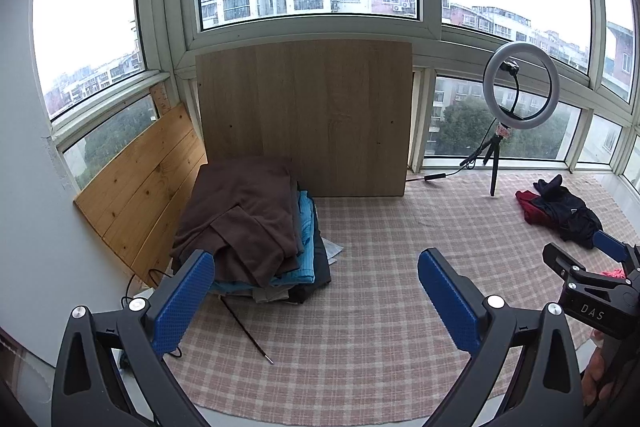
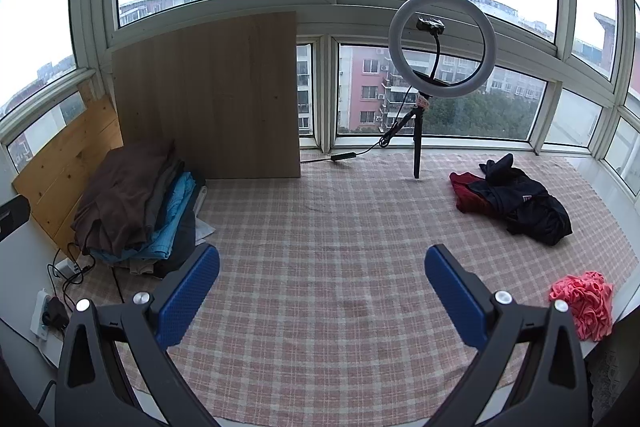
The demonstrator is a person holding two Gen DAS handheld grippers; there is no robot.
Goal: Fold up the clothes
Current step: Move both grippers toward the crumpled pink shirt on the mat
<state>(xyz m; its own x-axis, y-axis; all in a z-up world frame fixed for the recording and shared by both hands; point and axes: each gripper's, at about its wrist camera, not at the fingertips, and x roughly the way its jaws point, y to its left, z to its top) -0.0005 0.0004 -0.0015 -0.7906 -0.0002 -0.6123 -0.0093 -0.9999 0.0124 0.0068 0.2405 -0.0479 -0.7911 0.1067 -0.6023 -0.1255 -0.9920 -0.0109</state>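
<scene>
A stack of folded clothes (image 1: pixel 248 227) (image 2: pixel 136 207), brown garment on top and blue ones under it, sits at the left on the checked cloth (image 1: pixel 380 267) (image 2: pixel 340 247). A crumpled heap of dark and red clothes (image 1: pixel 560 211) (image 2: pixel 516 203) lies at the far right. A crumpled pink garment (image 2: pixel 584 303) lies near the right edge. My left gripper (image 1: pixel 316 291) is open and empty, hovering just right of the stack. My right gripper (image 2: pixel 322 291) (image 1: pixel 580 255) is open and empty over the bare cloth.
A ring light on a tripod (image 1: pixel 520 87) (image 2: pixel 442 45) stands at the back with its cable on the cloth. Wooden boards (image 1: pixel 304 115) (image 2: pixel 208 91) lean against the windows. A thin stick (image 1: pixel 246 329) lies by the stack. A power strip with cables (image 2: pixel 48 311) is at the left.
</scene>
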